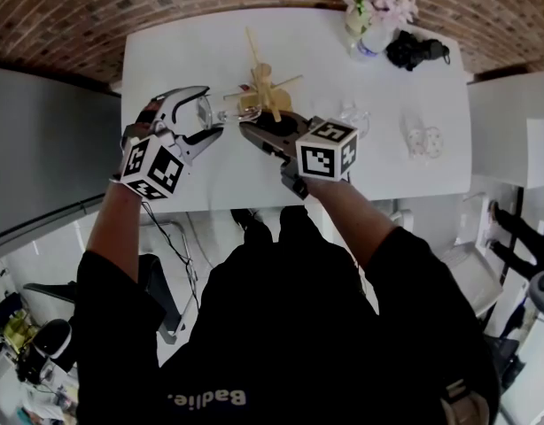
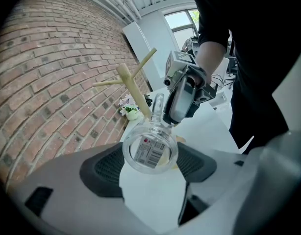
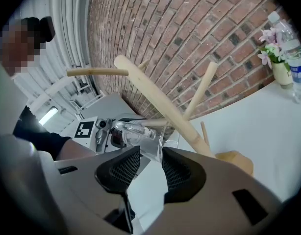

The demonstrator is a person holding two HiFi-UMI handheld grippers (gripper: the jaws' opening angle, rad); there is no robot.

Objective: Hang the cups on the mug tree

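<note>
The clear cup [image 2: 150,151] is held on its side above the bench [image 1: 166,60], just beside the wooden mug tree [image 1: 265,85]. Its body, near the base with a barcode sticker, is clamped between the wide-set pads of the left hand-held gripper [image 2: 150,163]. Its rim is pinched by the right hand-held gripper [image 3: 151,158], whose jaws are nearly together. Further along the white bench, a second clear cup [image 1: 353,118] is seen, and a flower vase [image 3: 283,72] and a bottle [image 3: 292,58] are set by the brick wall [image 3: 189,33].
</note>
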